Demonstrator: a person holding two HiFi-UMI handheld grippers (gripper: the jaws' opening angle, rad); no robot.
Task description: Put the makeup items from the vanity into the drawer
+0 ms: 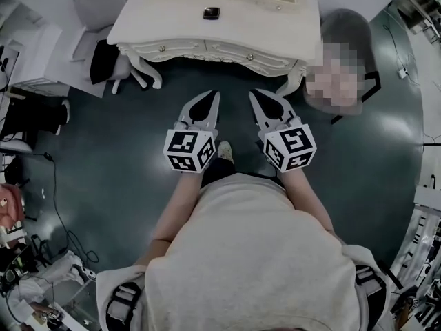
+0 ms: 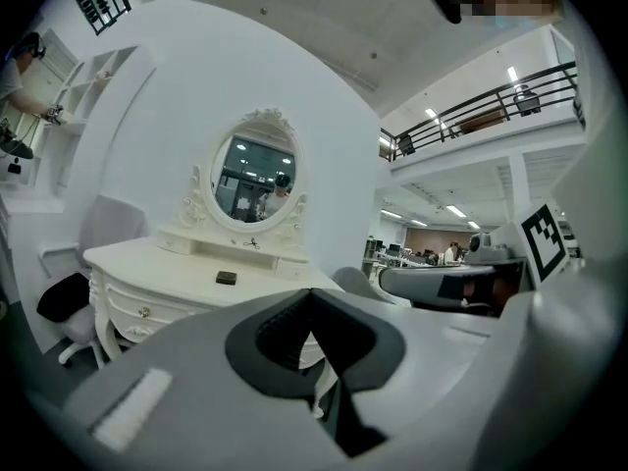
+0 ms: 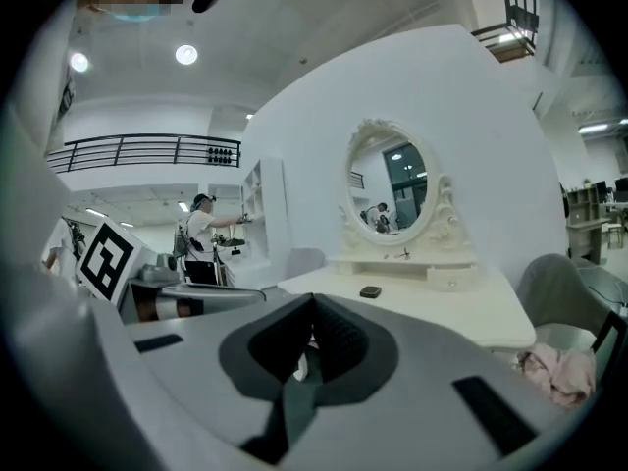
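Note:
A white vanity [image 1: 289, 19] stands ahead of me with an oval mirror [image 2: 257, 180] on its back. One small dark makeup case [image 1: 211, 13] lies on the top, also seen in the left gripper view [image 2: 227, 278] and the right gripper view [image 3: 370, 291]. The drawers [image 1: 207, 49] in its front are closed. My left gripper [image 1: 216, 94] and right gripper [image 1: 251, 92] hover side by side over the dark floor, short of the vanity's front edge. Both are shut and hold nothing, their tips meeting in each own view: left gripper [image 2: 314, 294], right gripper [image 3: 314, 300].
A grey chair [image 1: 96, 5] with something black on it [image 1: 103, 61] stands at the vanity's left. A grey seat with a pink cloth [image 3: 559, 371] is at its right. A person works at white shelves [image 3: 201, 234] farther off. Cables run along the floor [image 1: 58, 212] at the left.

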